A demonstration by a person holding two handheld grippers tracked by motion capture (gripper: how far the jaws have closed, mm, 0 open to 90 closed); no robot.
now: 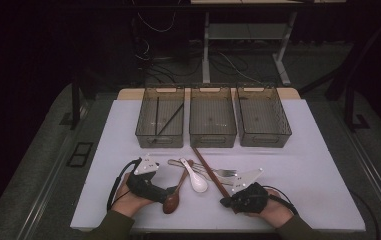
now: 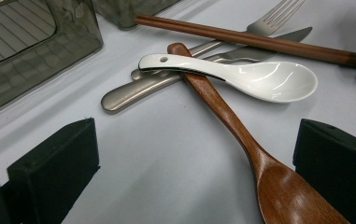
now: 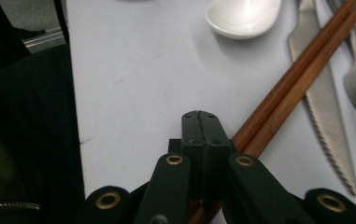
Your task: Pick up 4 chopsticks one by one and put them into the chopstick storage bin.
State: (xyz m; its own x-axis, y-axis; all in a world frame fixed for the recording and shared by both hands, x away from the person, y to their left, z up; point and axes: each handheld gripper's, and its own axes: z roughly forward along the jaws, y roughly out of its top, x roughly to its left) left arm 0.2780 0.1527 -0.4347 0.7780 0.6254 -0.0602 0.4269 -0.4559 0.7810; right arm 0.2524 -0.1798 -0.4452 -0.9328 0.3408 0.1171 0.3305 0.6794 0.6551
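Sorting cutlery into bins: right gripper (image 3: 201, 126) jaws pressed together beside chopsticks (image 3: 291, 81), nothing held. Left gripper (image 2: 194, 158) open around wooden spoon (image 2: 241, 140). Next: close, lift spoon, carry to bin (image 1: 160, 122).

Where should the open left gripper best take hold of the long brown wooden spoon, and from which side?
Probably the bare neck just above the bowl of the brown wooden spoon, coming straight down from above. Its upper handle lies under the white ceramic spoon, while the neck already sits between the open left gripper jaws.
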